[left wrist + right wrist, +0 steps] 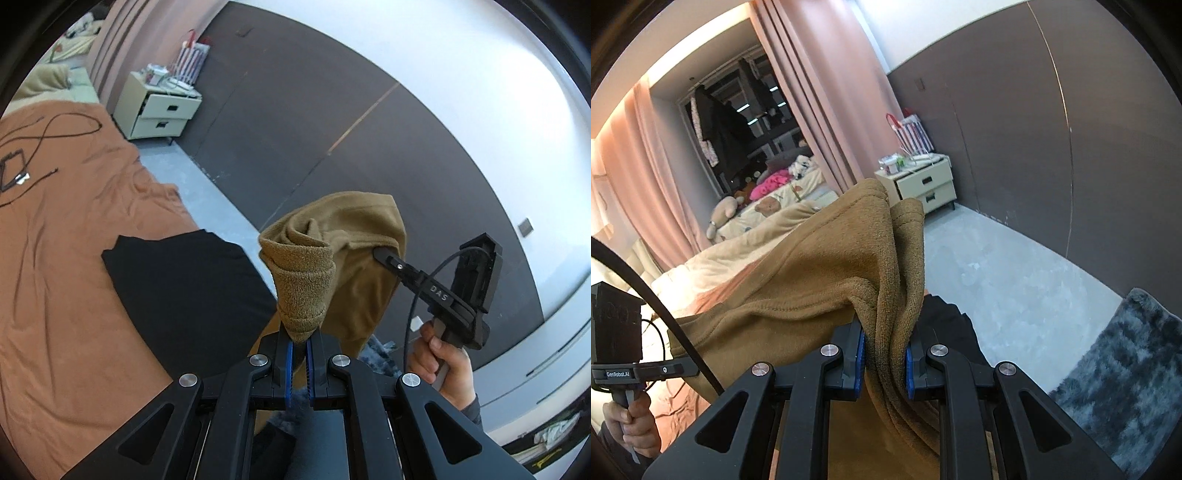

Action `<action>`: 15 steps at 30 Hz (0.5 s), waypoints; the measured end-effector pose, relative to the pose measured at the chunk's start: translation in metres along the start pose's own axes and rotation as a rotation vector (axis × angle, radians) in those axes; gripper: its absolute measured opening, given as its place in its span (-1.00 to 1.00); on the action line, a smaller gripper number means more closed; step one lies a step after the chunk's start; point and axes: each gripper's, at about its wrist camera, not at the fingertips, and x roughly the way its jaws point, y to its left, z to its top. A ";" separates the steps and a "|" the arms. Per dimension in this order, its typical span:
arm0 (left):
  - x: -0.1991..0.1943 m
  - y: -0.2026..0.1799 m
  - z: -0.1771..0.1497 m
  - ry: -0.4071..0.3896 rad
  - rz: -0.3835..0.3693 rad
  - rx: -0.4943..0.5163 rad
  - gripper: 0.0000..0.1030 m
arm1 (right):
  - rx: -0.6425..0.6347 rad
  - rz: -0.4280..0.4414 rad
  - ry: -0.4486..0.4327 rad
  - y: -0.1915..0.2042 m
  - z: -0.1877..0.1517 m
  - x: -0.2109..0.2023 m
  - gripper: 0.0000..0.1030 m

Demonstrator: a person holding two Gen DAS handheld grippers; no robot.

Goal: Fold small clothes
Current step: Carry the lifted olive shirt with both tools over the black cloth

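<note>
An orange bedspread [74,229] carries a black garment [184,280]; a nightstand [159,110] stands by the dark wall. The tan garment [351,258] hangs pinched between the left gripper [300,347] and right gripper [884,354]. Only the right view shows curtains [820,92] and a grey rug [1126,369].

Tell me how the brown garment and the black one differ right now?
The brown garment is up in the air, pinched by both hand-held grippers, left and right; the black garment lies on the orange bedspread, touched by neither. The brown garment is bunched and draped in folds; the black garment is spread nearly flat. Brown shows a ribbed cuff; black shows no detail. Both are cloth.
</note>
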 end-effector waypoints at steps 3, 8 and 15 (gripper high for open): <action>0.012 0.024 0.010 0.003 0.021 -0.015 -0.90 | -0.002 -0.007 0.021 0.014 0.001 0.021 -0.75; 0.032 0.052 0.022 0.024 0.049 -0.021 -0.90 | -0.012 -0.037 0.065 0.037 0.003 0.063 -0.75; 0.061 0.088 0.030 0.054 0.101 -0.018 -0.90 | -0.009 -0.068 0.108 0.030 0.015 0.093 -0.75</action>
